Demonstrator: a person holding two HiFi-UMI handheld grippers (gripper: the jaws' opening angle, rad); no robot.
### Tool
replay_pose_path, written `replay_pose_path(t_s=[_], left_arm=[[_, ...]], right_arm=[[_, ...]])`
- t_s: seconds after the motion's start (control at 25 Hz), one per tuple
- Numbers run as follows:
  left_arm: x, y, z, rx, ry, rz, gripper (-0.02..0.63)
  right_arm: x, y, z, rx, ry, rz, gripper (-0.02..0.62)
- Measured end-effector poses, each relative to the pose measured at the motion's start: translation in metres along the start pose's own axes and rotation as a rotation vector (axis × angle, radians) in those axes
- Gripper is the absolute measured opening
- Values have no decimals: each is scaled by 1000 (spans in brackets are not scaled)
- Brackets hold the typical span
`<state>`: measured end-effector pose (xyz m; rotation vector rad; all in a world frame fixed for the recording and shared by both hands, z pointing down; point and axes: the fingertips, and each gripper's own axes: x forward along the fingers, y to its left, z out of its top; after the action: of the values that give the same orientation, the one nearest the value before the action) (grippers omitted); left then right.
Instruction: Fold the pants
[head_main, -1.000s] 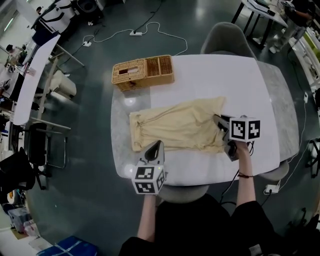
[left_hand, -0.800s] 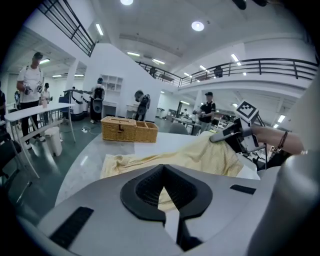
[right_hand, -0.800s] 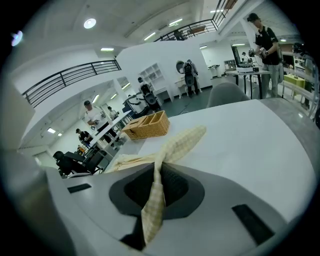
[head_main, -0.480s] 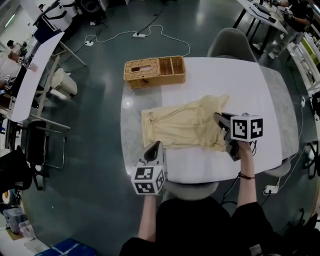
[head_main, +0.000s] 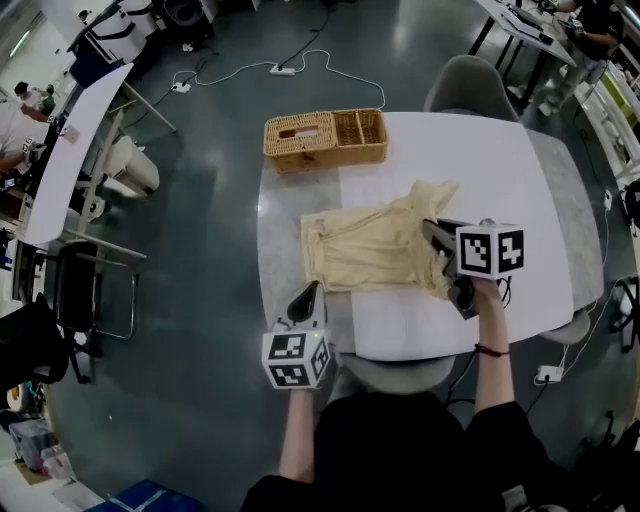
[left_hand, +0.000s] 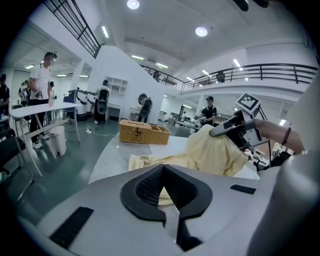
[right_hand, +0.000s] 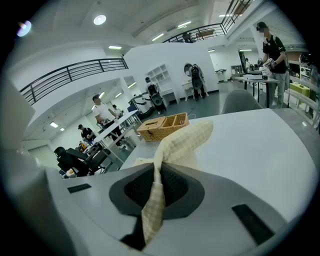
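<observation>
Pale yellow pants lie across the white table, waist to the left. My right gripper is shut on the leg end and holds it raised above the table, so the cloth peaks there. In the right gripper view the fabric runs up out of the closed jaws. My left gripper hovers at the pants' front left corner with its jaws shut. Yellow cloth shows beyond them, with none seen clamped. The lifted pants and the right gripper also appear in the left gripper view.
A wicker basket stands at the table's far left corner. A grey chair is tucked in at the far side, another at the near edge in front of me. People and other tables stand further off in the room.
The right gripper has carried the leg end up and leftwards, bunching the pants shorter. The left gripper has shifted left along the front edge, from mid-pants to the waist corner.
</observation>
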<state>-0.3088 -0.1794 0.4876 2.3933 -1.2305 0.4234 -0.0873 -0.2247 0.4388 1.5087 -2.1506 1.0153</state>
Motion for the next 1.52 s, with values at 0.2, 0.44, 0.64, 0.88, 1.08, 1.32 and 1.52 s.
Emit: replay_pose_path(t_s=[0.2, 0.44, 0.64, 0.88, 1.08, 1.32, 1.52], left_arm=[[-7, 12, -4, -3, 0, -2, 8], [-16, 26, -6, -13, -3, 7, 8], [-21, 40, -9, -25, -5, 22, 8], [-26, 55, -10, -35, -9, 37, 8], [-29, 68, -12, -47, -6, 52, 8], [-36, 79, -17, -65, -2, 76, 8], [-41, 90, -24, -81, 5, 92, 8]], right_arm=[[14, 25, 0, -28, 9, 8, 32], [30, 47, 0, -48, 26, 15, 32], [44, 62, 4, -54, 29, 27, 32], [62, 81, 6, -70, 41, 43, 32], [83, 95, 6, -94, 67, 48, 32], [111, 107, -6, -126, 120, 38, 32], [134, 113, -16, -144, 160, 19, 32]])
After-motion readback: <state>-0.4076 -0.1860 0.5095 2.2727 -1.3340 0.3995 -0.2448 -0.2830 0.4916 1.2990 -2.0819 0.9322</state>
